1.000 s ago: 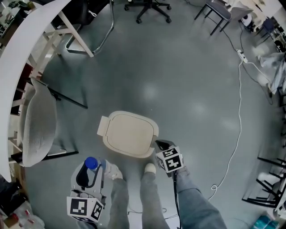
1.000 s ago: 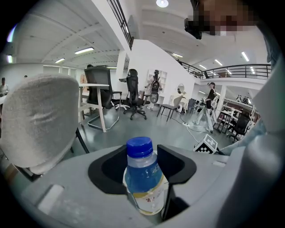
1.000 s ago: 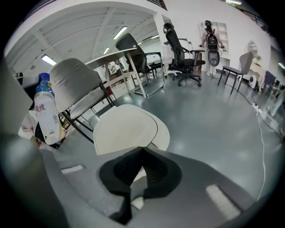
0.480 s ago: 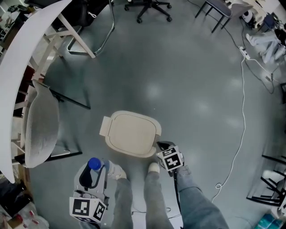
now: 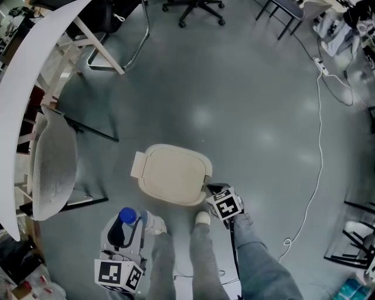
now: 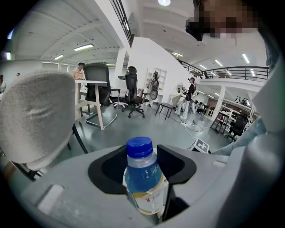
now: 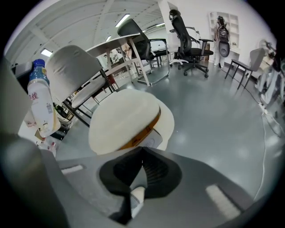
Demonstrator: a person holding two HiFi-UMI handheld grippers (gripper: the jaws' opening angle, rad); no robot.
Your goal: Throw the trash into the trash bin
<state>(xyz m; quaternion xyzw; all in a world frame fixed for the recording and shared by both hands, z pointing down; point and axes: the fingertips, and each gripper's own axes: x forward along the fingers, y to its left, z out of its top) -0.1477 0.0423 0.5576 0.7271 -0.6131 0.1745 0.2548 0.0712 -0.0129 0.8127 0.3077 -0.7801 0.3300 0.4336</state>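
The trash bin (image 5: 173, 174) stands on the floor with its cream lid closed; in the right gripper view the trash bin (image 7: 124, 120) fills the middle. My left gripper (image 5: 125, 221) is at the lower left, near my left foot, shut on a clear plastic bottle (image 5: 125, 218) with a blue cap. In the left gripper view the bottle (image 6: 142, 178) stands upright between the jaws of the left gripper (image 6: 142, 156). My right gripper (image 5: 212, 190) hovers at the bin's near right edge, shut and empty. In its own view, the right gripper (image 7: 141, 151) has its tips touching, and the bottle (image 7: 40, 104) shows at far left.
A grey padded chair (image 5: 53, 167) stands left of the bin under a white table (image 5: 35, 64). A black office chair (image 5: 199, 12) is far behind. A white cable (image 5: 317, 146) runs along the floor at right. My legs and shoes (image 5: 202, 220) are just before the bin.
My right gripper has sunk slightly beside the bin's rim. The left gripper keeps the bottle and has barely moved.
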